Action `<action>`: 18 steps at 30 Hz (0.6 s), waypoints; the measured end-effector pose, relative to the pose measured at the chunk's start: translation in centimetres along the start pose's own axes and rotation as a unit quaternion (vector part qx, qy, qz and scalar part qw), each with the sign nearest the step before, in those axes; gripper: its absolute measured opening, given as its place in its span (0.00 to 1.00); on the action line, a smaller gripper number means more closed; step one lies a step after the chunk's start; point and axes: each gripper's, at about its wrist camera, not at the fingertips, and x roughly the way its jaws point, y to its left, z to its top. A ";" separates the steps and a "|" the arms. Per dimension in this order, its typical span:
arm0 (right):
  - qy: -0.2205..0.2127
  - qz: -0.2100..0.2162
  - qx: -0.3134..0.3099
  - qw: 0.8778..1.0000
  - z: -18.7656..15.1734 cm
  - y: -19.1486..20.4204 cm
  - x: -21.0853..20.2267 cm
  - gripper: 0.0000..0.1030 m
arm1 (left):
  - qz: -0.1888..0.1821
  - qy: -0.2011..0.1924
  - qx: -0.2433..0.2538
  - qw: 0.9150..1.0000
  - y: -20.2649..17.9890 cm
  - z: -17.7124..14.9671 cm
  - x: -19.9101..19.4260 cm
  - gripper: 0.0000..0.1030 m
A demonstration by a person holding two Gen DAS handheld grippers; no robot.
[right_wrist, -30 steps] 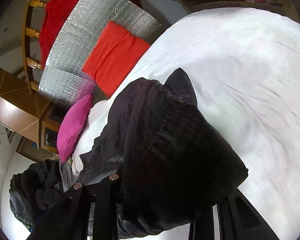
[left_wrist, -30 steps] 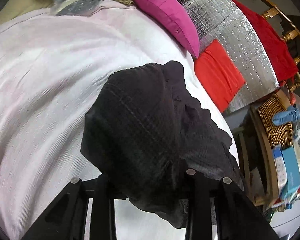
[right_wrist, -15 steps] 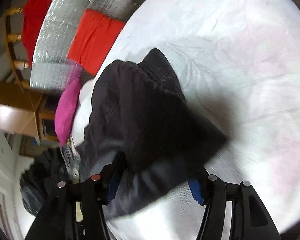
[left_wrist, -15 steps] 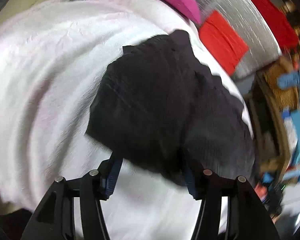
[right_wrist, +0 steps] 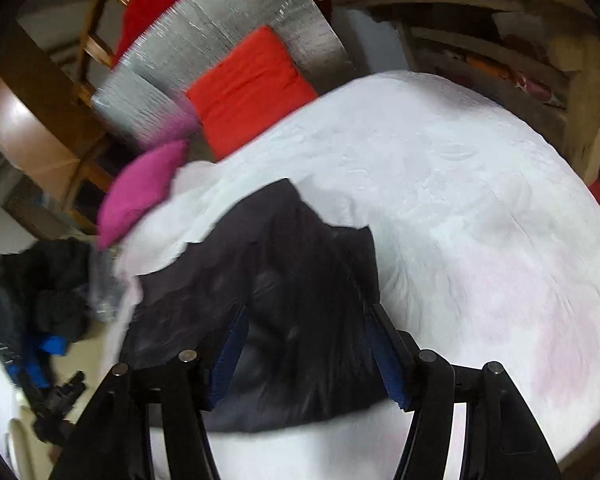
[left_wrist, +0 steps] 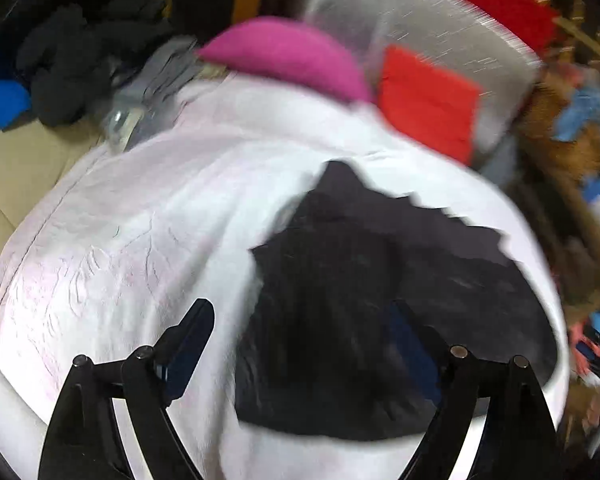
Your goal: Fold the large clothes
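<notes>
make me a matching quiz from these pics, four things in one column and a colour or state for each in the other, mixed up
Things:
1. cushion at the far edge of the bed
2. folded garment
3. bed cover
4. left tool

Colour or state:
A. white
B. open, holding nothing
C. pink
D. black, lying on the bed

Pairs: 1-C, 2-D, 3-A, 4-B
</notes>
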 end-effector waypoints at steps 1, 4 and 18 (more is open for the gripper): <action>0.006 -0.010 -0.004 1.000 0.4 0.2 1.4 0.62 | 0.003 0.019 -0.013 1.000 0.1 0.8 2.2 0.86; 0.027 -0.066 -0.028 0.997 1.4 0.6 5.9 0.61 | -0.024 0.097 -0.065 0.993 0.5 2.7 8.5 0.85; 0.030 -0.121 -0.066 0.990 1.2 1.5 12.0 0.15 | -0.070 0.090 -0.086 0.990 1.3 4.1 13.6 0.27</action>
